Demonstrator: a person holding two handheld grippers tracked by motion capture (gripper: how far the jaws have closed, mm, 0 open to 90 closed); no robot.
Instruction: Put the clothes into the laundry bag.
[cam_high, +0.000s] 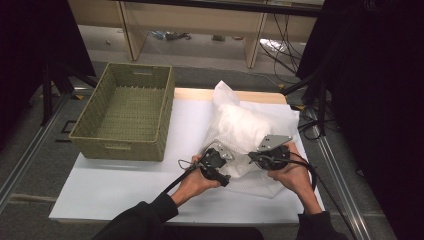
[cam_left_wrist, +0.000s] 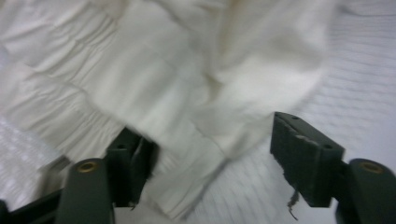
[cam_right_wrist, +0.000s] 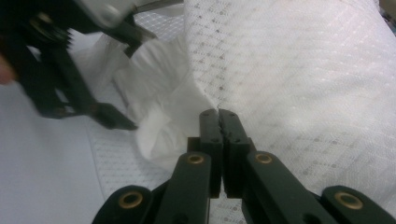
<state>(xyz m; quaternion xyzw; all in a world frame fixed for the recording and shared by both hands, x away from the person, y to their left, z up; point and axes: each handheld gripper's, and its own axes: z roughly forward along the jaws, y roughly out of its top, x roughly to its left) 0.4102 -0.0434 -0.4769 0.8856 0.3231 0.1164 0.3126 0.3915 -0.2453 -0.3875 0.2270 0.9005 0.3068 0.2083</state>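
Right gripper view: right gripper (cam_right_wrist: 219, 114) jaws pressed together, pinching an edge of the white cloth bundle (cam_right_wrist: 289, 84) at centre frame. Left gripper (cam_left_wrist: 210, 154) jaws apart, cloth between them unpinched. Wicker basket (cam_high: 125, 112) upper left, high view.

The high view looked forward and down from above the person's side of the worktop (cam_high: 125, 185), taking in its whole width. The left gripper view rode very close over the white cloth bundle (cam_left_wrist: 187, 79), looking along its own jaws. The right gripper view sat equally near, facing the same bundle (cam_right_wrist: 289, 70) and the left tongs (cam_right_wrist: 119, 79), which the high view (cam_high: 216, 161) shared.
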